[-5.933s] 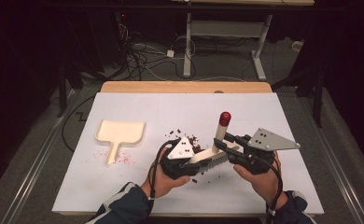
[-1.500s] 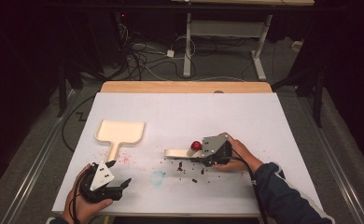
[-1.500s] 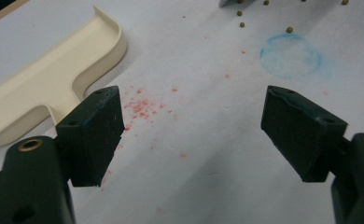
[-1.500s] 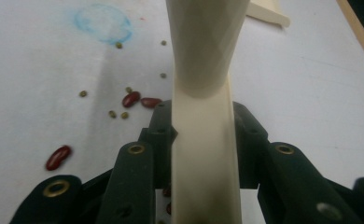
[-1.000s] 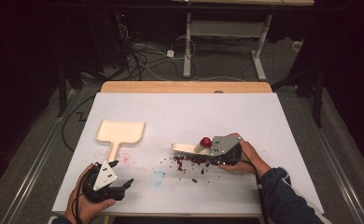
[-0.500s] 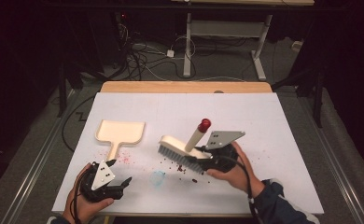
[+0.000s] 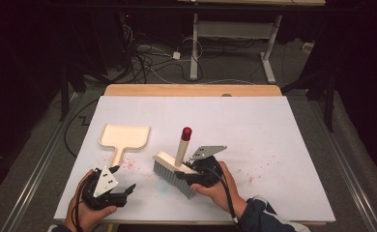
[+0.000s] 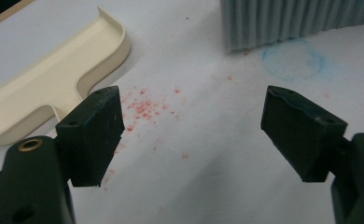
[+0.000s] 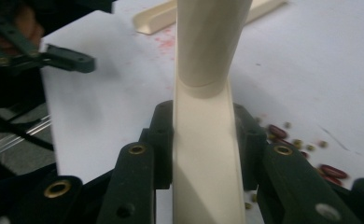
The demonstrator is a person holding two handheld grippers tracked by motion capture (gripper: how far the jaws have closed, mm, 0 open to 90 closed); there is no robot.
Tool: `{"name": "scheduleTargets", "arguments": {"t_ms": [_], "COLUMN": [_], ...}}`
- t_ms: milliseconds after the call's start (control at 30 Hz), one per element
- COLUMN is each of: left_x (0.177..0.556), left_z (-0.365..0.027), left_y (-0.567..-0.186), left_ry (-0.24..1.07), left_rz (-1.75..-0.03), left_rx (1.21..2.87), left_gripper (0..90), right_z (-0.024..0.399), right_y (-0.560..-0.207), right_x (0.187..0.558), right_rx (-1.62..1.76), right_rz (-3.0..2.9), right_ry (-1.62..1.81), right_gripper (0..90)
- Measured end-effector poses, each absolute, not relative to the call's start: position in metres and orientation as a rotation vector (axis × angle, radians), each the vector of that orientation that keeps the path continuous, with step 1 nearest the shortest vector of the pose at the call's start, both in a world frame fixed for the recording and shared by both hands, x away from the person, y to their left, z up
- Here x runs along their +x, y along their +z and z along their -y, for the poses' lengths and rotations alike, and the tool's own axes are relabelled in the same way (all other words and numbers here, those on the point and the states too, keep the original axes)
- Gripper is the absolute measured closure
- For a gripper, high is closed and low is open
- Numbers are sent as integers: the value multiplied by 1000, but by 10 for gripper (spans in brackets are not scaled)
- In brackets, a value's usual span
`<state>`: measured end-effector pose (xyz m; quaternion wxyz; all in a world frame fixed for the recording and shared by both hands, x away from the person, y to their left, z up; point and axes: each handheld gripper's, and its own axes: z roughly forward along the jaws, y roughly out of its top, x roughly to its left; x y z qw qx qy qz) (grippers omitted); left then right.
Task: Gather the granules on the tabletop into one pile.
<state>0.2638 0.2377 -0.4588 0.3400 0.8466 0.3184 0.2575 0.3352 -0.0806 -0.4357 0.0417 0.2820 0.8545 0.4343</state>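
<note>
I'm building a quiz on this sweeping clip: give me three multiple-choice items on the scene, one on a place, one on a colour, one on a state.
1. Where does the dustpan lie relative to the brush?
A. To its left, farther up the table
B. To its right
C. Under it

2. What colour is the tip of the brush handle?
A. Blue
B. Red
C. Green

3. How does the left gripper stand?
A. Shut on the dustpan
B. Shut on the brush
C. Open, holding nothing

Answers: 1 A, the high view shows it up and left. 2 B, the cap is red. 3 C, its jaws stand apart over bare sheet.
</note>
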Motion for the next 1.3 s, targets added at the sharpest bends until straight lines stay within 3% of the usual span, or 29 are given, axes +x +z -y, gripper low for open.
{"name": "scheduleTargets", "arguments": {"t_ms": [500,900,1100,1300], "left_x": [264,263,262,264], "left_z": [-231,-231,-232,-231], "left_y": [-460,-460,-459,-460], "left_ry": [677,674,681,668], "left_rz": [-796,-794,-796,-797], "left_rx": [2246,2242,2240,2238], "left_gripper": [203,203,203,203], "right_z": [129,156,175,193], "right_y": [-428,-395,-403,-420], "right_x": [350,321,305,318], "right_rx": [1010,391,170,108], "right_rz": [-2533,-2723,-2801,-2849], "right_ry": [1294,1373,1349,1320], "right_gripper": [674,673,672,672]}}
